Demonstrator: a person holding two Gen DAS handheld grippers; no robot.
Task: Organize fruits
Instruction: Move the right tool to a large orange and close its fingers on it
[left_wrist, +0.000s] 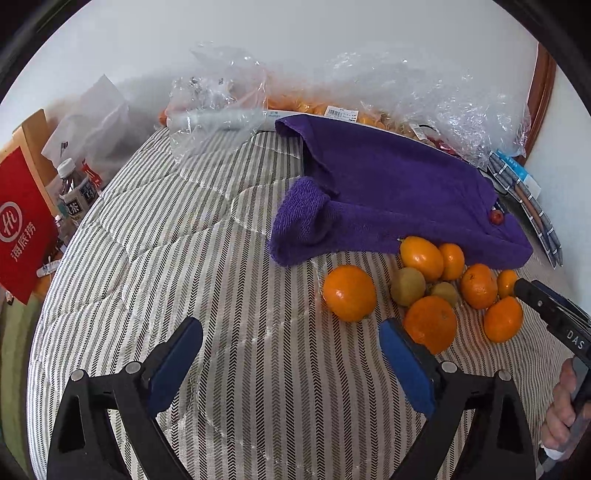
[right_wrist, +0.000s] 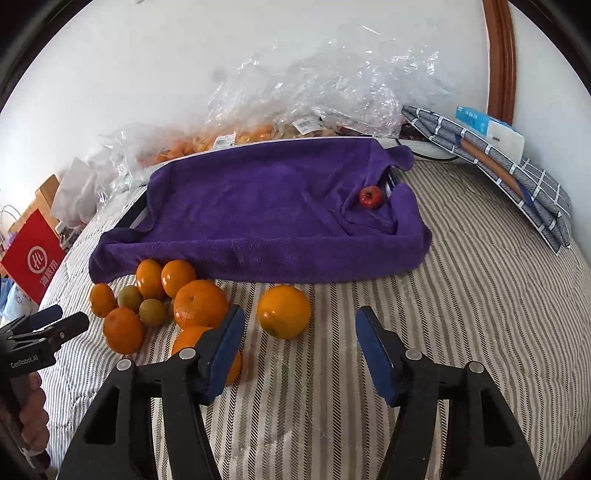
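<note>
Several oranges lie on the striped bedcover in front of a purple towel (left_wrist: 388, 184) (right_wrist: 266, 206) that is draped over a tray. One orange (left_wrist: 349, 292) (right_wrist: 283, 311) sits apart from the cluster (left_wrist: 476, 286) (right_wrist: 199, 302). Two greenish kiwis (left_wrist: 408, 287) (right_wrist: 152, 312) lie among the oranges. A small red fruit (left_wrist: 496, 216) (right_wrist: 370, 196) rests on the towel. My left gripper (left_wrist: 291, 347) is open and empty, near side of the lone orange. My right gripper (right_wrist: 299, 339) is open and empty, just near side of that orange.
Clear plastic bags of fruit (left_wrist: 369, 107) (right_wrist: 295, 110) lie behind the towel against the wall. A red paper bag (left_wrist: 22, 221) (right_wrist: 33, 254) and bottles (left_wrist: 74, 192) stand at the left. A folded checked cloth and a box (right_wrist: 491, 155) lie at the right.
</note>
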